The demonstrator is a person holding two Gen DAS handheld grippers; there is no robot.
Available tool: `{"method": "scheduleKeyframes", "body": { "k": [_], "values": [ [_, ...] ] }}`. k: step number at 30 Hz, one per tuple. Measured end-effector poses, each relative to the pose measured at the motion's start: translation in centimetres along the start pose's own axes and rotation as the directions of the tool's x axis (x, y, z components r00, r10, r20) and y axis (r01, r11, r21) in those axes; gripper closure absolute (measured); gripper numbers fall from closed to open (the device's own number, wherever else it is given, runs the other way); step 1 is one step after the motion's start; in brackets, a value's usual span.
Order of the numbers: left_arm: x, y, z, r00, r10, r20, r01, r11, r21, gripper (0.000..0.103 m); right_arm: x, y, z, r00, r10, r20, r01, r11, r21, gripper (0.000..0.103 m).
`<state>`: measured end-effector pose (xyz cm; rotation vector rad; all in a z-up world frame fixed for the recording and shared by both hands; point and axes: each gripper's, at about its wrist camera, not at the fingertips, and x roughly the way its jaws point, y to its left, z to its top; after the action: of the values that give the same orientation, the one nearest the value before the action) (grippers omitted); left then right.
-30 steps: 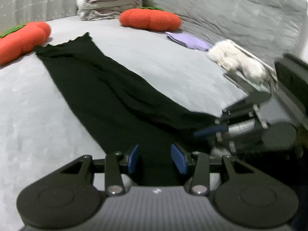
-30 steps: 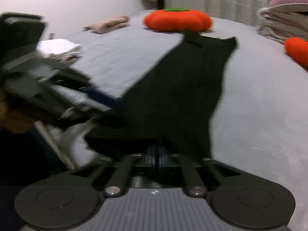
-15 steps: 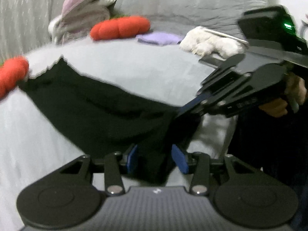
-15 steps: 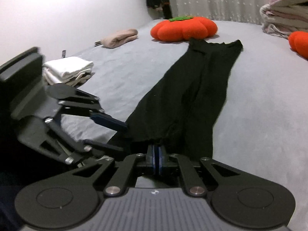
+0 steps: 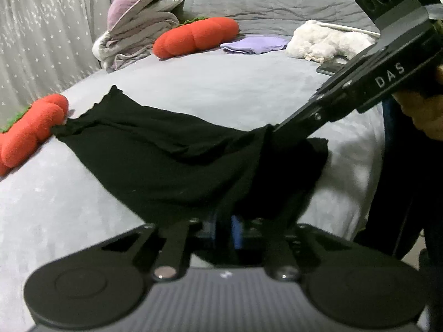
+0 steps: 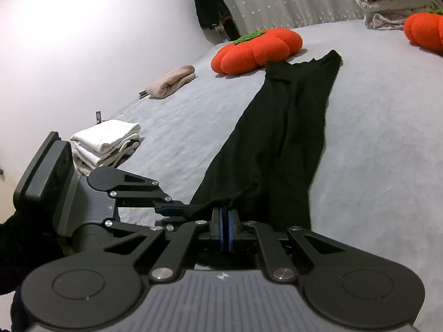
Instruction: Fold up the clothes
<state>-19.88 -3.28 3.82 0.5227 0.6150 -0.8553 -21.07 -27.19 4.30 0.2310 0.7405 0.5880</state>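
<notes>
Left gripper (image 5: 225, 231) just closed, clamped on near edge of black garment (image 5: 166, 160); right gripper (image 6: 224, 228) also clenched on it, grey bed (image 6: 387, 138) beneath.

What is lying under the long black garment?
Under the black garment only the grey bed cover shows, around its edges. Anything beneath the cloth itself is covered and cannot be seen.

A black garment (image 6: 279, 138) lies on the grey bed (image 6: 382, 138), with orange pumpkin cushions (image 6: 257, 49) at twelve o'clock, white towels (image 6: 105, 141) at nine, and a star-dotted grey curtain (image 6: 290, 0).
</notes>
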Motion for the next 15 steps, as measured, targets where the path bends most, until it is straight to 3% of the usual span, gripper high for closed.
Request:
{"method": "scheduleKeyframes", "body": {
  "k": [5,12,15],
  "values": [
    [-0.6,-0.1,-0.5,1.0,0.002,-0.001,-0.002,1.0,0.018,0.098,0.1,0.5,-0.2,0.999,0.036,-0.014,-0.036,0.999,-0.013,0.096],
    [-1.5,-0.6,-1.5,0.999,0.032,-0.01,-0.031,0.998,0.049,0.098,1.0,0.1,-0.5,0.997,-0.025,-0.075,0.023,0.999,-0.027,0.095],
    [-1.7,-0.6,-1.9,0.999,0.044,-0.015,-0.043,0.998,0.046,0.098,0.7,0.4,-0.7,0.997,-0.016,-0.077,0.012,0.999,-0.051,0.095]
  ]
}}
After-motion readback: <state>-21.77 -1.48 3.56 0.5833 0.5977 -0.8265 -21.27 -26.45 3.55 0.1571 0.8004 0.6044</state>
